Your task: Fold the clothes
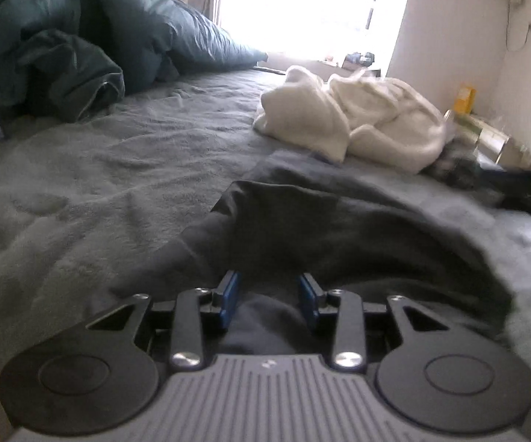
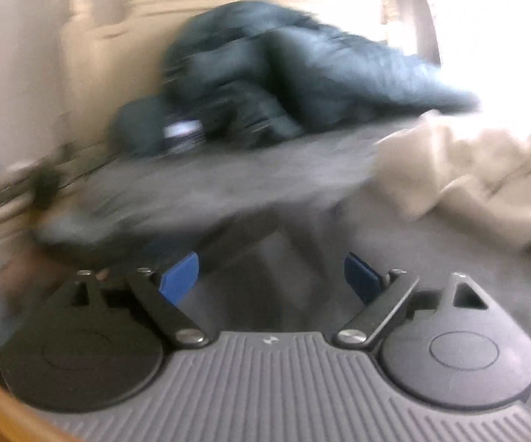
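- The dark garment [image 1: 339,228] lies on the grey bed cover [image 1: 99,169], rumpled and half spread, right in front of the left gripper [image 1: 270,296]; I judge it is the piece in work, because it is the one within reach.
- The fingers of the left gripper stand a little apart, and a fold of the dark cloth sits between the blue pads [image 1: 228,294]. Whether the pads press on the cloth I cannot tell; the gap looks too wide for a firm pinch.
- This gripper is low, almost on the bed, probably because an edge of thin cloth can be caught only from close to the surface.
- The right gripper [image 2: 271,276] has its fingers wide apart and nothing is between them. Its picture is very blurred, so what lies under it is not sure; a dark cloth [image 2: 228,191] stretches across just ahead of it.
- A white garment [image 1: 354,121] lies in a loose heap farther back on the bed, well apart from the dark one, not folded.
- A dark green duvet [image 1: 92,37] is bunched at the far left, so the middle of the bed stays free as a flat place for folding.
- The dark piece shows no neat fold now.
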Tool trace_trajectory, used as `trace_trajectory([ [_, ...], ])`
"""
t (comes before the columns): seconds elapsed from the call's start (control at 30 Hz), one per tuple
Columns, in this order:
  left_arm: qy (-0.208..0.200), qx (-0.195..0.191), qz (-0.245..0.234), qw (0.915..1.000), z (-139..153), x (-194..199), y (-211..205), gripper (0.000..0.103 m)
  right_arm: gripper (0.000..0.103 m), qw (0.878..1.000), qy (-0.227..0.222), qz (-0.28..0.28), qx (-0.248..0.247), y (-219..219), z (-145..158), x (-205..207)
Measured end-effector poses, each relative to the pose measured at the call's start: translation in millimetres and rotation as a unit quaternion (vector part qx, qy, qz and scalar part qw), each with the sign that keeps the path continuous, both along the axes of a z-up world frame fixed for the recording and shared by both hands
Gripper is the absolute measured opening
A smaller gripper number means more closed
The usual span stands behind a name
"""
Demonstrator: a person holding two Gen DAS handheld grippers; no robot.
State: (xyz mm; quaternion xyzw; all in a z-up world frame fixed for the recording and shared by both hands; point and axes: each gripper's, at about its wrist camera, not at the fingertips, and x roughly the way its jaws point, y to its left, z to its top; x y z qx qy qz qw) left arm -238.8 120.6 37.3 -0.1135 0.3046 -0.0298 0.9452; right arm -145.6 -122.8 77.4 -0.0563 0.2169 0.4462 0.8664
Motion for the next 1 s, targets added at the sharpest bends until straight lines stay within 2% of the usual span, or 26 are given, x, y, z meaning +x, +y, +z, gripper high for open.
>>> trace_trajectory([
  [0.13, -0.017, -0.077, 0.041, 0.9961, 15.8, -44.0, 38.5, 0.054, 0.09, 0.999, 0.021, 0.018, -0.036, 52.9, -10.1, 99.4],
  [0.2, -0.01, -0.127, 0.073, 0.9891, 11.8, -62.1, 65.4, 0.056, 0.091, 0.996, 0.04, 0.036, -0.073, 78.9, -26.8, 138.1],
  [0.3, 0.007, -0.215, 0.102, 0.9712, -6.7, -78.0, 101.8, 0.056, 0.092, 0.993, 0.079, 0.053, -0.063, 86.3, -35.8, 146.5],
  [0.37, 0.017, -0.242, 0.107, 0.9643, -18.5, -79.1, 113.6, 0.056, 0.103, 0.991, 0.105, 0.064, -0.055, 91.2, -41.9, 152.1],
  [0.5, 0.014, -0.294, 0.116, 0.9488, -36.0, -75.6, 126.2, 0.056, 0.101, 0.983, 0.156, 0.087, -0.041, 101.1, -53.9, 163.3],
  [0.67, 0.004, -0.306, 0.092, 0.9475, -36.6, -63.1, 124.5, 0.053, 0.097, 0.969, 0.219, 0.114, -0.023, 113.4, -68.9, 177.2],
  [0.7, 0.006, -0.313, 0.094, 0.9449, -38.1, -61.6, 124.8, 0.043, 0.092, 0.965, 0.232, 0.119, -0.019, 115.9, -71.9, 180.0],
  [0.73, 0.008, -0.323, 0.096, 0.9413, -40.7, -60.3, 125.9, 0.035, 0.062, 0.962, 0.244, 0.125, -0.016, 118.3, -74.9, 182.8],
  [0.77, 0.009, -0.336, 0.099, 0.9365, -44.7, -59.0, 128.0, 0.017, 0.035, 0.958, 0.256, 0.13, -0.012, 120.8, -77.9, 185.6],
  [0.8, 0.009, -0.349, 0.102, 0.9315, -48.7, -57.8, 130.1, 0.013, 0.03, 0.955, 0.265, 0.134, -0.009, 122.6, -80.3, 187.6],
  [0.87, 0.008, -0.365, 0.115, 0.9239, -53.5, -61.2, 130.9, 0.011, 0.011, 0.963, 0.238, 0.126, -0.014, 118.8, -79.2, 181.5],
  [0.97, 0.011, -0.378, 0.12, 0.9181, -58.2, -72.9, 131.3, 0.01, 0.007, 0.976, 0.194, 0.094, -0.02, 114.9, -81.7, 177.6],
  [1.0, 0.013, -0.382, 0.125, 0.9154, -60.1, -77.7, 131.7, 0.01, 0.006, 0.977, 0.195, 0.085, -0.017, 113.9, -87.5, 179.1],
])
